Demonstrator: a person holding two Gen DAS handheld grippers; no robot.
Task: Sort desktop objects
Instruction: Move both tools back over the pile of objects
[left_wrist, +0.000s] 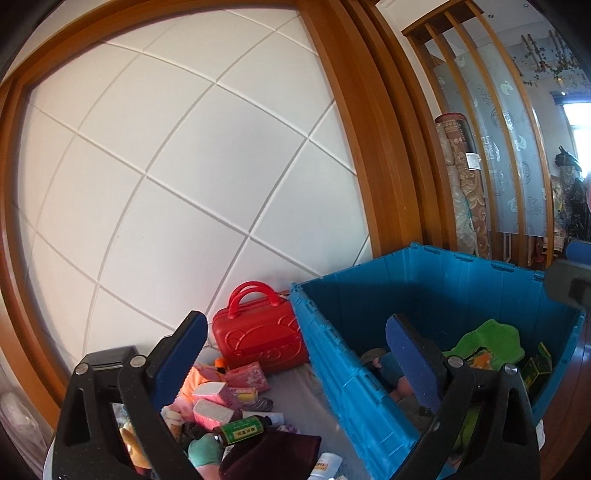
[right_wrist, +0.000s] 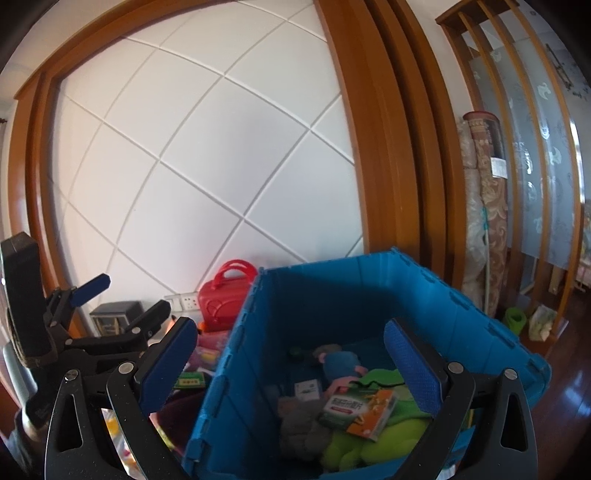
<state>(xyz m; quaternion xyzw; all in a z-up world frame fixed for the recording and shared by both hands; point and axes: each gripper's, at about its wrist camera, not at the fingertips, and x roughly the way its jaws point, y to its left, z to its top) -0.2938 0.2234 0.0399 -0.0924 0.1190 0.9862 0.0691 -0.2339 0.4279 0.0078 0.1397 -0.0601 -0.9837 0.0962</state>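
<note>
A blue plastic crate (left_wrist: 332, 354) (right_wrist: 229, 369) stands open on the right. Inside lie a green cloth (right_wrist: 391, 417), a green-and-orange box (right_wrist: 358, 410), a blue plush toy (right_wrist: 340, 362) and a grey cloth (right_wrist: 299, 424). My right gripper (right_wrist: 291, 365) hangs open above the crate with nothing between its fingers. To the left of the crate is a pile with pink packets (left_wrist: 214, 398), a brown bottle with a green label (left_wrist: 240, 430) and a maroon cloth (left_wrist: 273, 454). My left gripper (left_wrist: 295, 354) (right_wrist: 125, 299) is open above that pile and holds nothing.
A red toy suitcase (left_wrist: 258, 332) (right_wrist: 221, 299) stands against the white panelled wall behind the pile. A black box (right_wrist: 114, 317) and a wall socket (right_wrist: 188, 301) are to its left. Rolled carpets (right_wrist: 484, 206) lean on a wooden screen at the right, above a dark wooden floor (right_wrist: 569, 391).
</note>
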